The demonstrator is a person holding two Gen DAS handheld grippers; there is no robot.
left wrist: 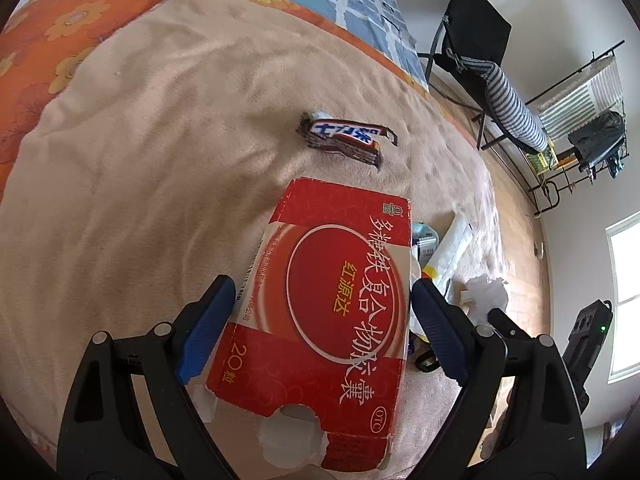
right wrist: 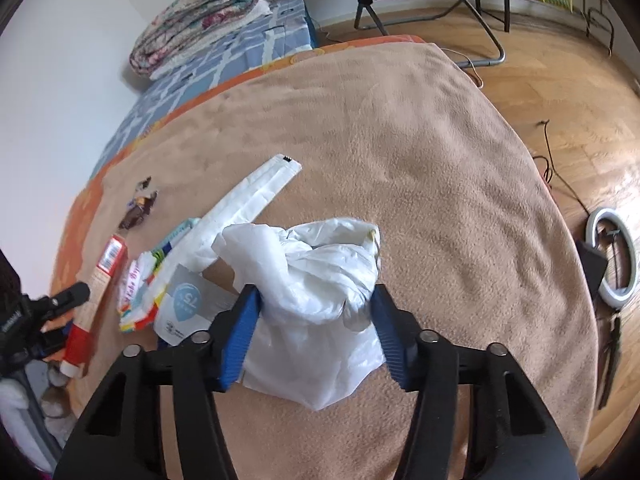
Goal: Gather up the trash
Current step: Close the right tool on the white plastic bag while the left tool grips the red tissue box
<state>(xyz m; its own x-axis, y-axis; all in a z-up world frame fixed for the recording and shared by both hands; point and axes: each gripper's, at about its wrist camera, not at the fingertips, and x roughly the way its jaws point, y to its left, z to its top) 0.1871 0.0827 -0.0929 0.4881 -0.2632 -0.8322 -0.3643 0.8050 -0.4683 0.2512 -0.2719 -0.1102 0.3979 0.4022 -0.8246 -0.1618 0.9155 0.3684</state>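
Beige fleece is what I see first: the blanket point(right wrist: 440, 168) covers most of the bed and serves as my landmark, with an orange flowered cover point(left wrist: 60, 40) and a blue checked sheet point(right wrist: 224, 64) showing past its far edge. On the blanket's middle sits the white plastic bag point(right wrist: 320, 280), crumpled, and my right gripper point(right wrist: 314, 330) has its blue pads pressed against the bag's two sides, so it is gripping the bag. Toward the blanket's left side in that view lies a long white pouch point(right wrist: 248, 196), angled, touching the bag, with a white mailer bearing a blue logo point(right wrist: 188, 304) and some colourful wrappers point(right wrist: 140, 296) just beside it. My left gripper point(left wrist: 320, 316) is spread wide, and the red medicine box point(left wrist: 332, 304) lies flat between its fingers point(left wrist: 208, 320); the left pad seems to touch the box edge, the right one I cannot tell. Beyond the box, farther onto the blanket, rests a torn brown chocolate bar wrapper point(left wrist: 348, 140), apart from it.
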